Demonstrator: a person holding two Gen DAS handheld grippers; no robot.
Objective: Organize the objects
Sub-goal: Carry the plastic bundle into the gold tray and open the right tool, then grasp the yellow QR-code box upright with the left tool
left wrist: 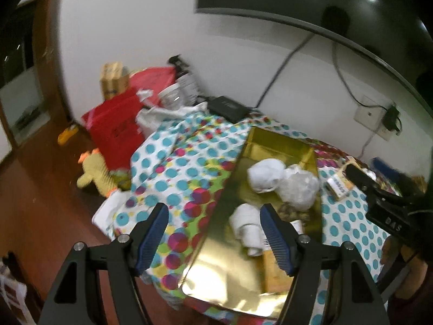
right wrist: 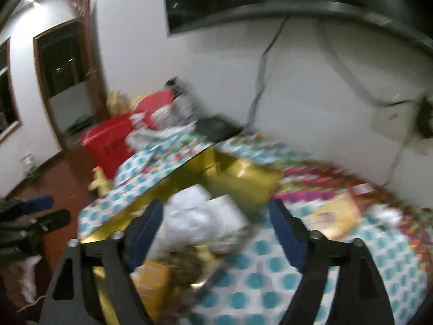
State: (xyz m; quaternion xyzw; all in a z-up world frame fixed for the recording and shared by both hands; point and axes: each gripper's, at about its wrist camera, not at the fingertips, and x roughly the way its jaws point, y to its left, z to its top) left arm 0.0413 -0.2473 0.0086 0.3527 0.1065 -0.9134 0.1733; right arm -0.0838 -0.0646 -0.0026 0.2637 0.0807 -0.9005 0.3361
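Note:
A shiny gold tray [left wrist: 232, 265] lies on a table with a dotted cloth [left wrist: 178, 168]. In it are rolled white cloths [left wrist: 266, 174], a crumpled clear plastic bag [left wrist: 299, 187], another white roll [left wrist: 247, 224] and a yellow box [left wrist: 273, 273]. My left gripper [left wrist: 213, 208] is open and empty above the tray's near left part. My right gripper [right wrist: 216, 205] is open and empty above the same white bundles [right wrist: 200, 214] in the gold tray [right wrist: 243, 178]; that view is blurred. The right gripper also shows at the right edge of the left wrist view [left wrist: 379, 189].
A small yellow packet [left wrist: 339, 185] lies on the cloth right of the tray. A black box [left wrist: 227, 105], a jar [left wrist: 173, 94] and red bags [left wrist: 119, 124] stand at the table's far left end. A yellow plush toy [left wrist: 94, 173] lies on the wooden floor. Cables hang on the wall.

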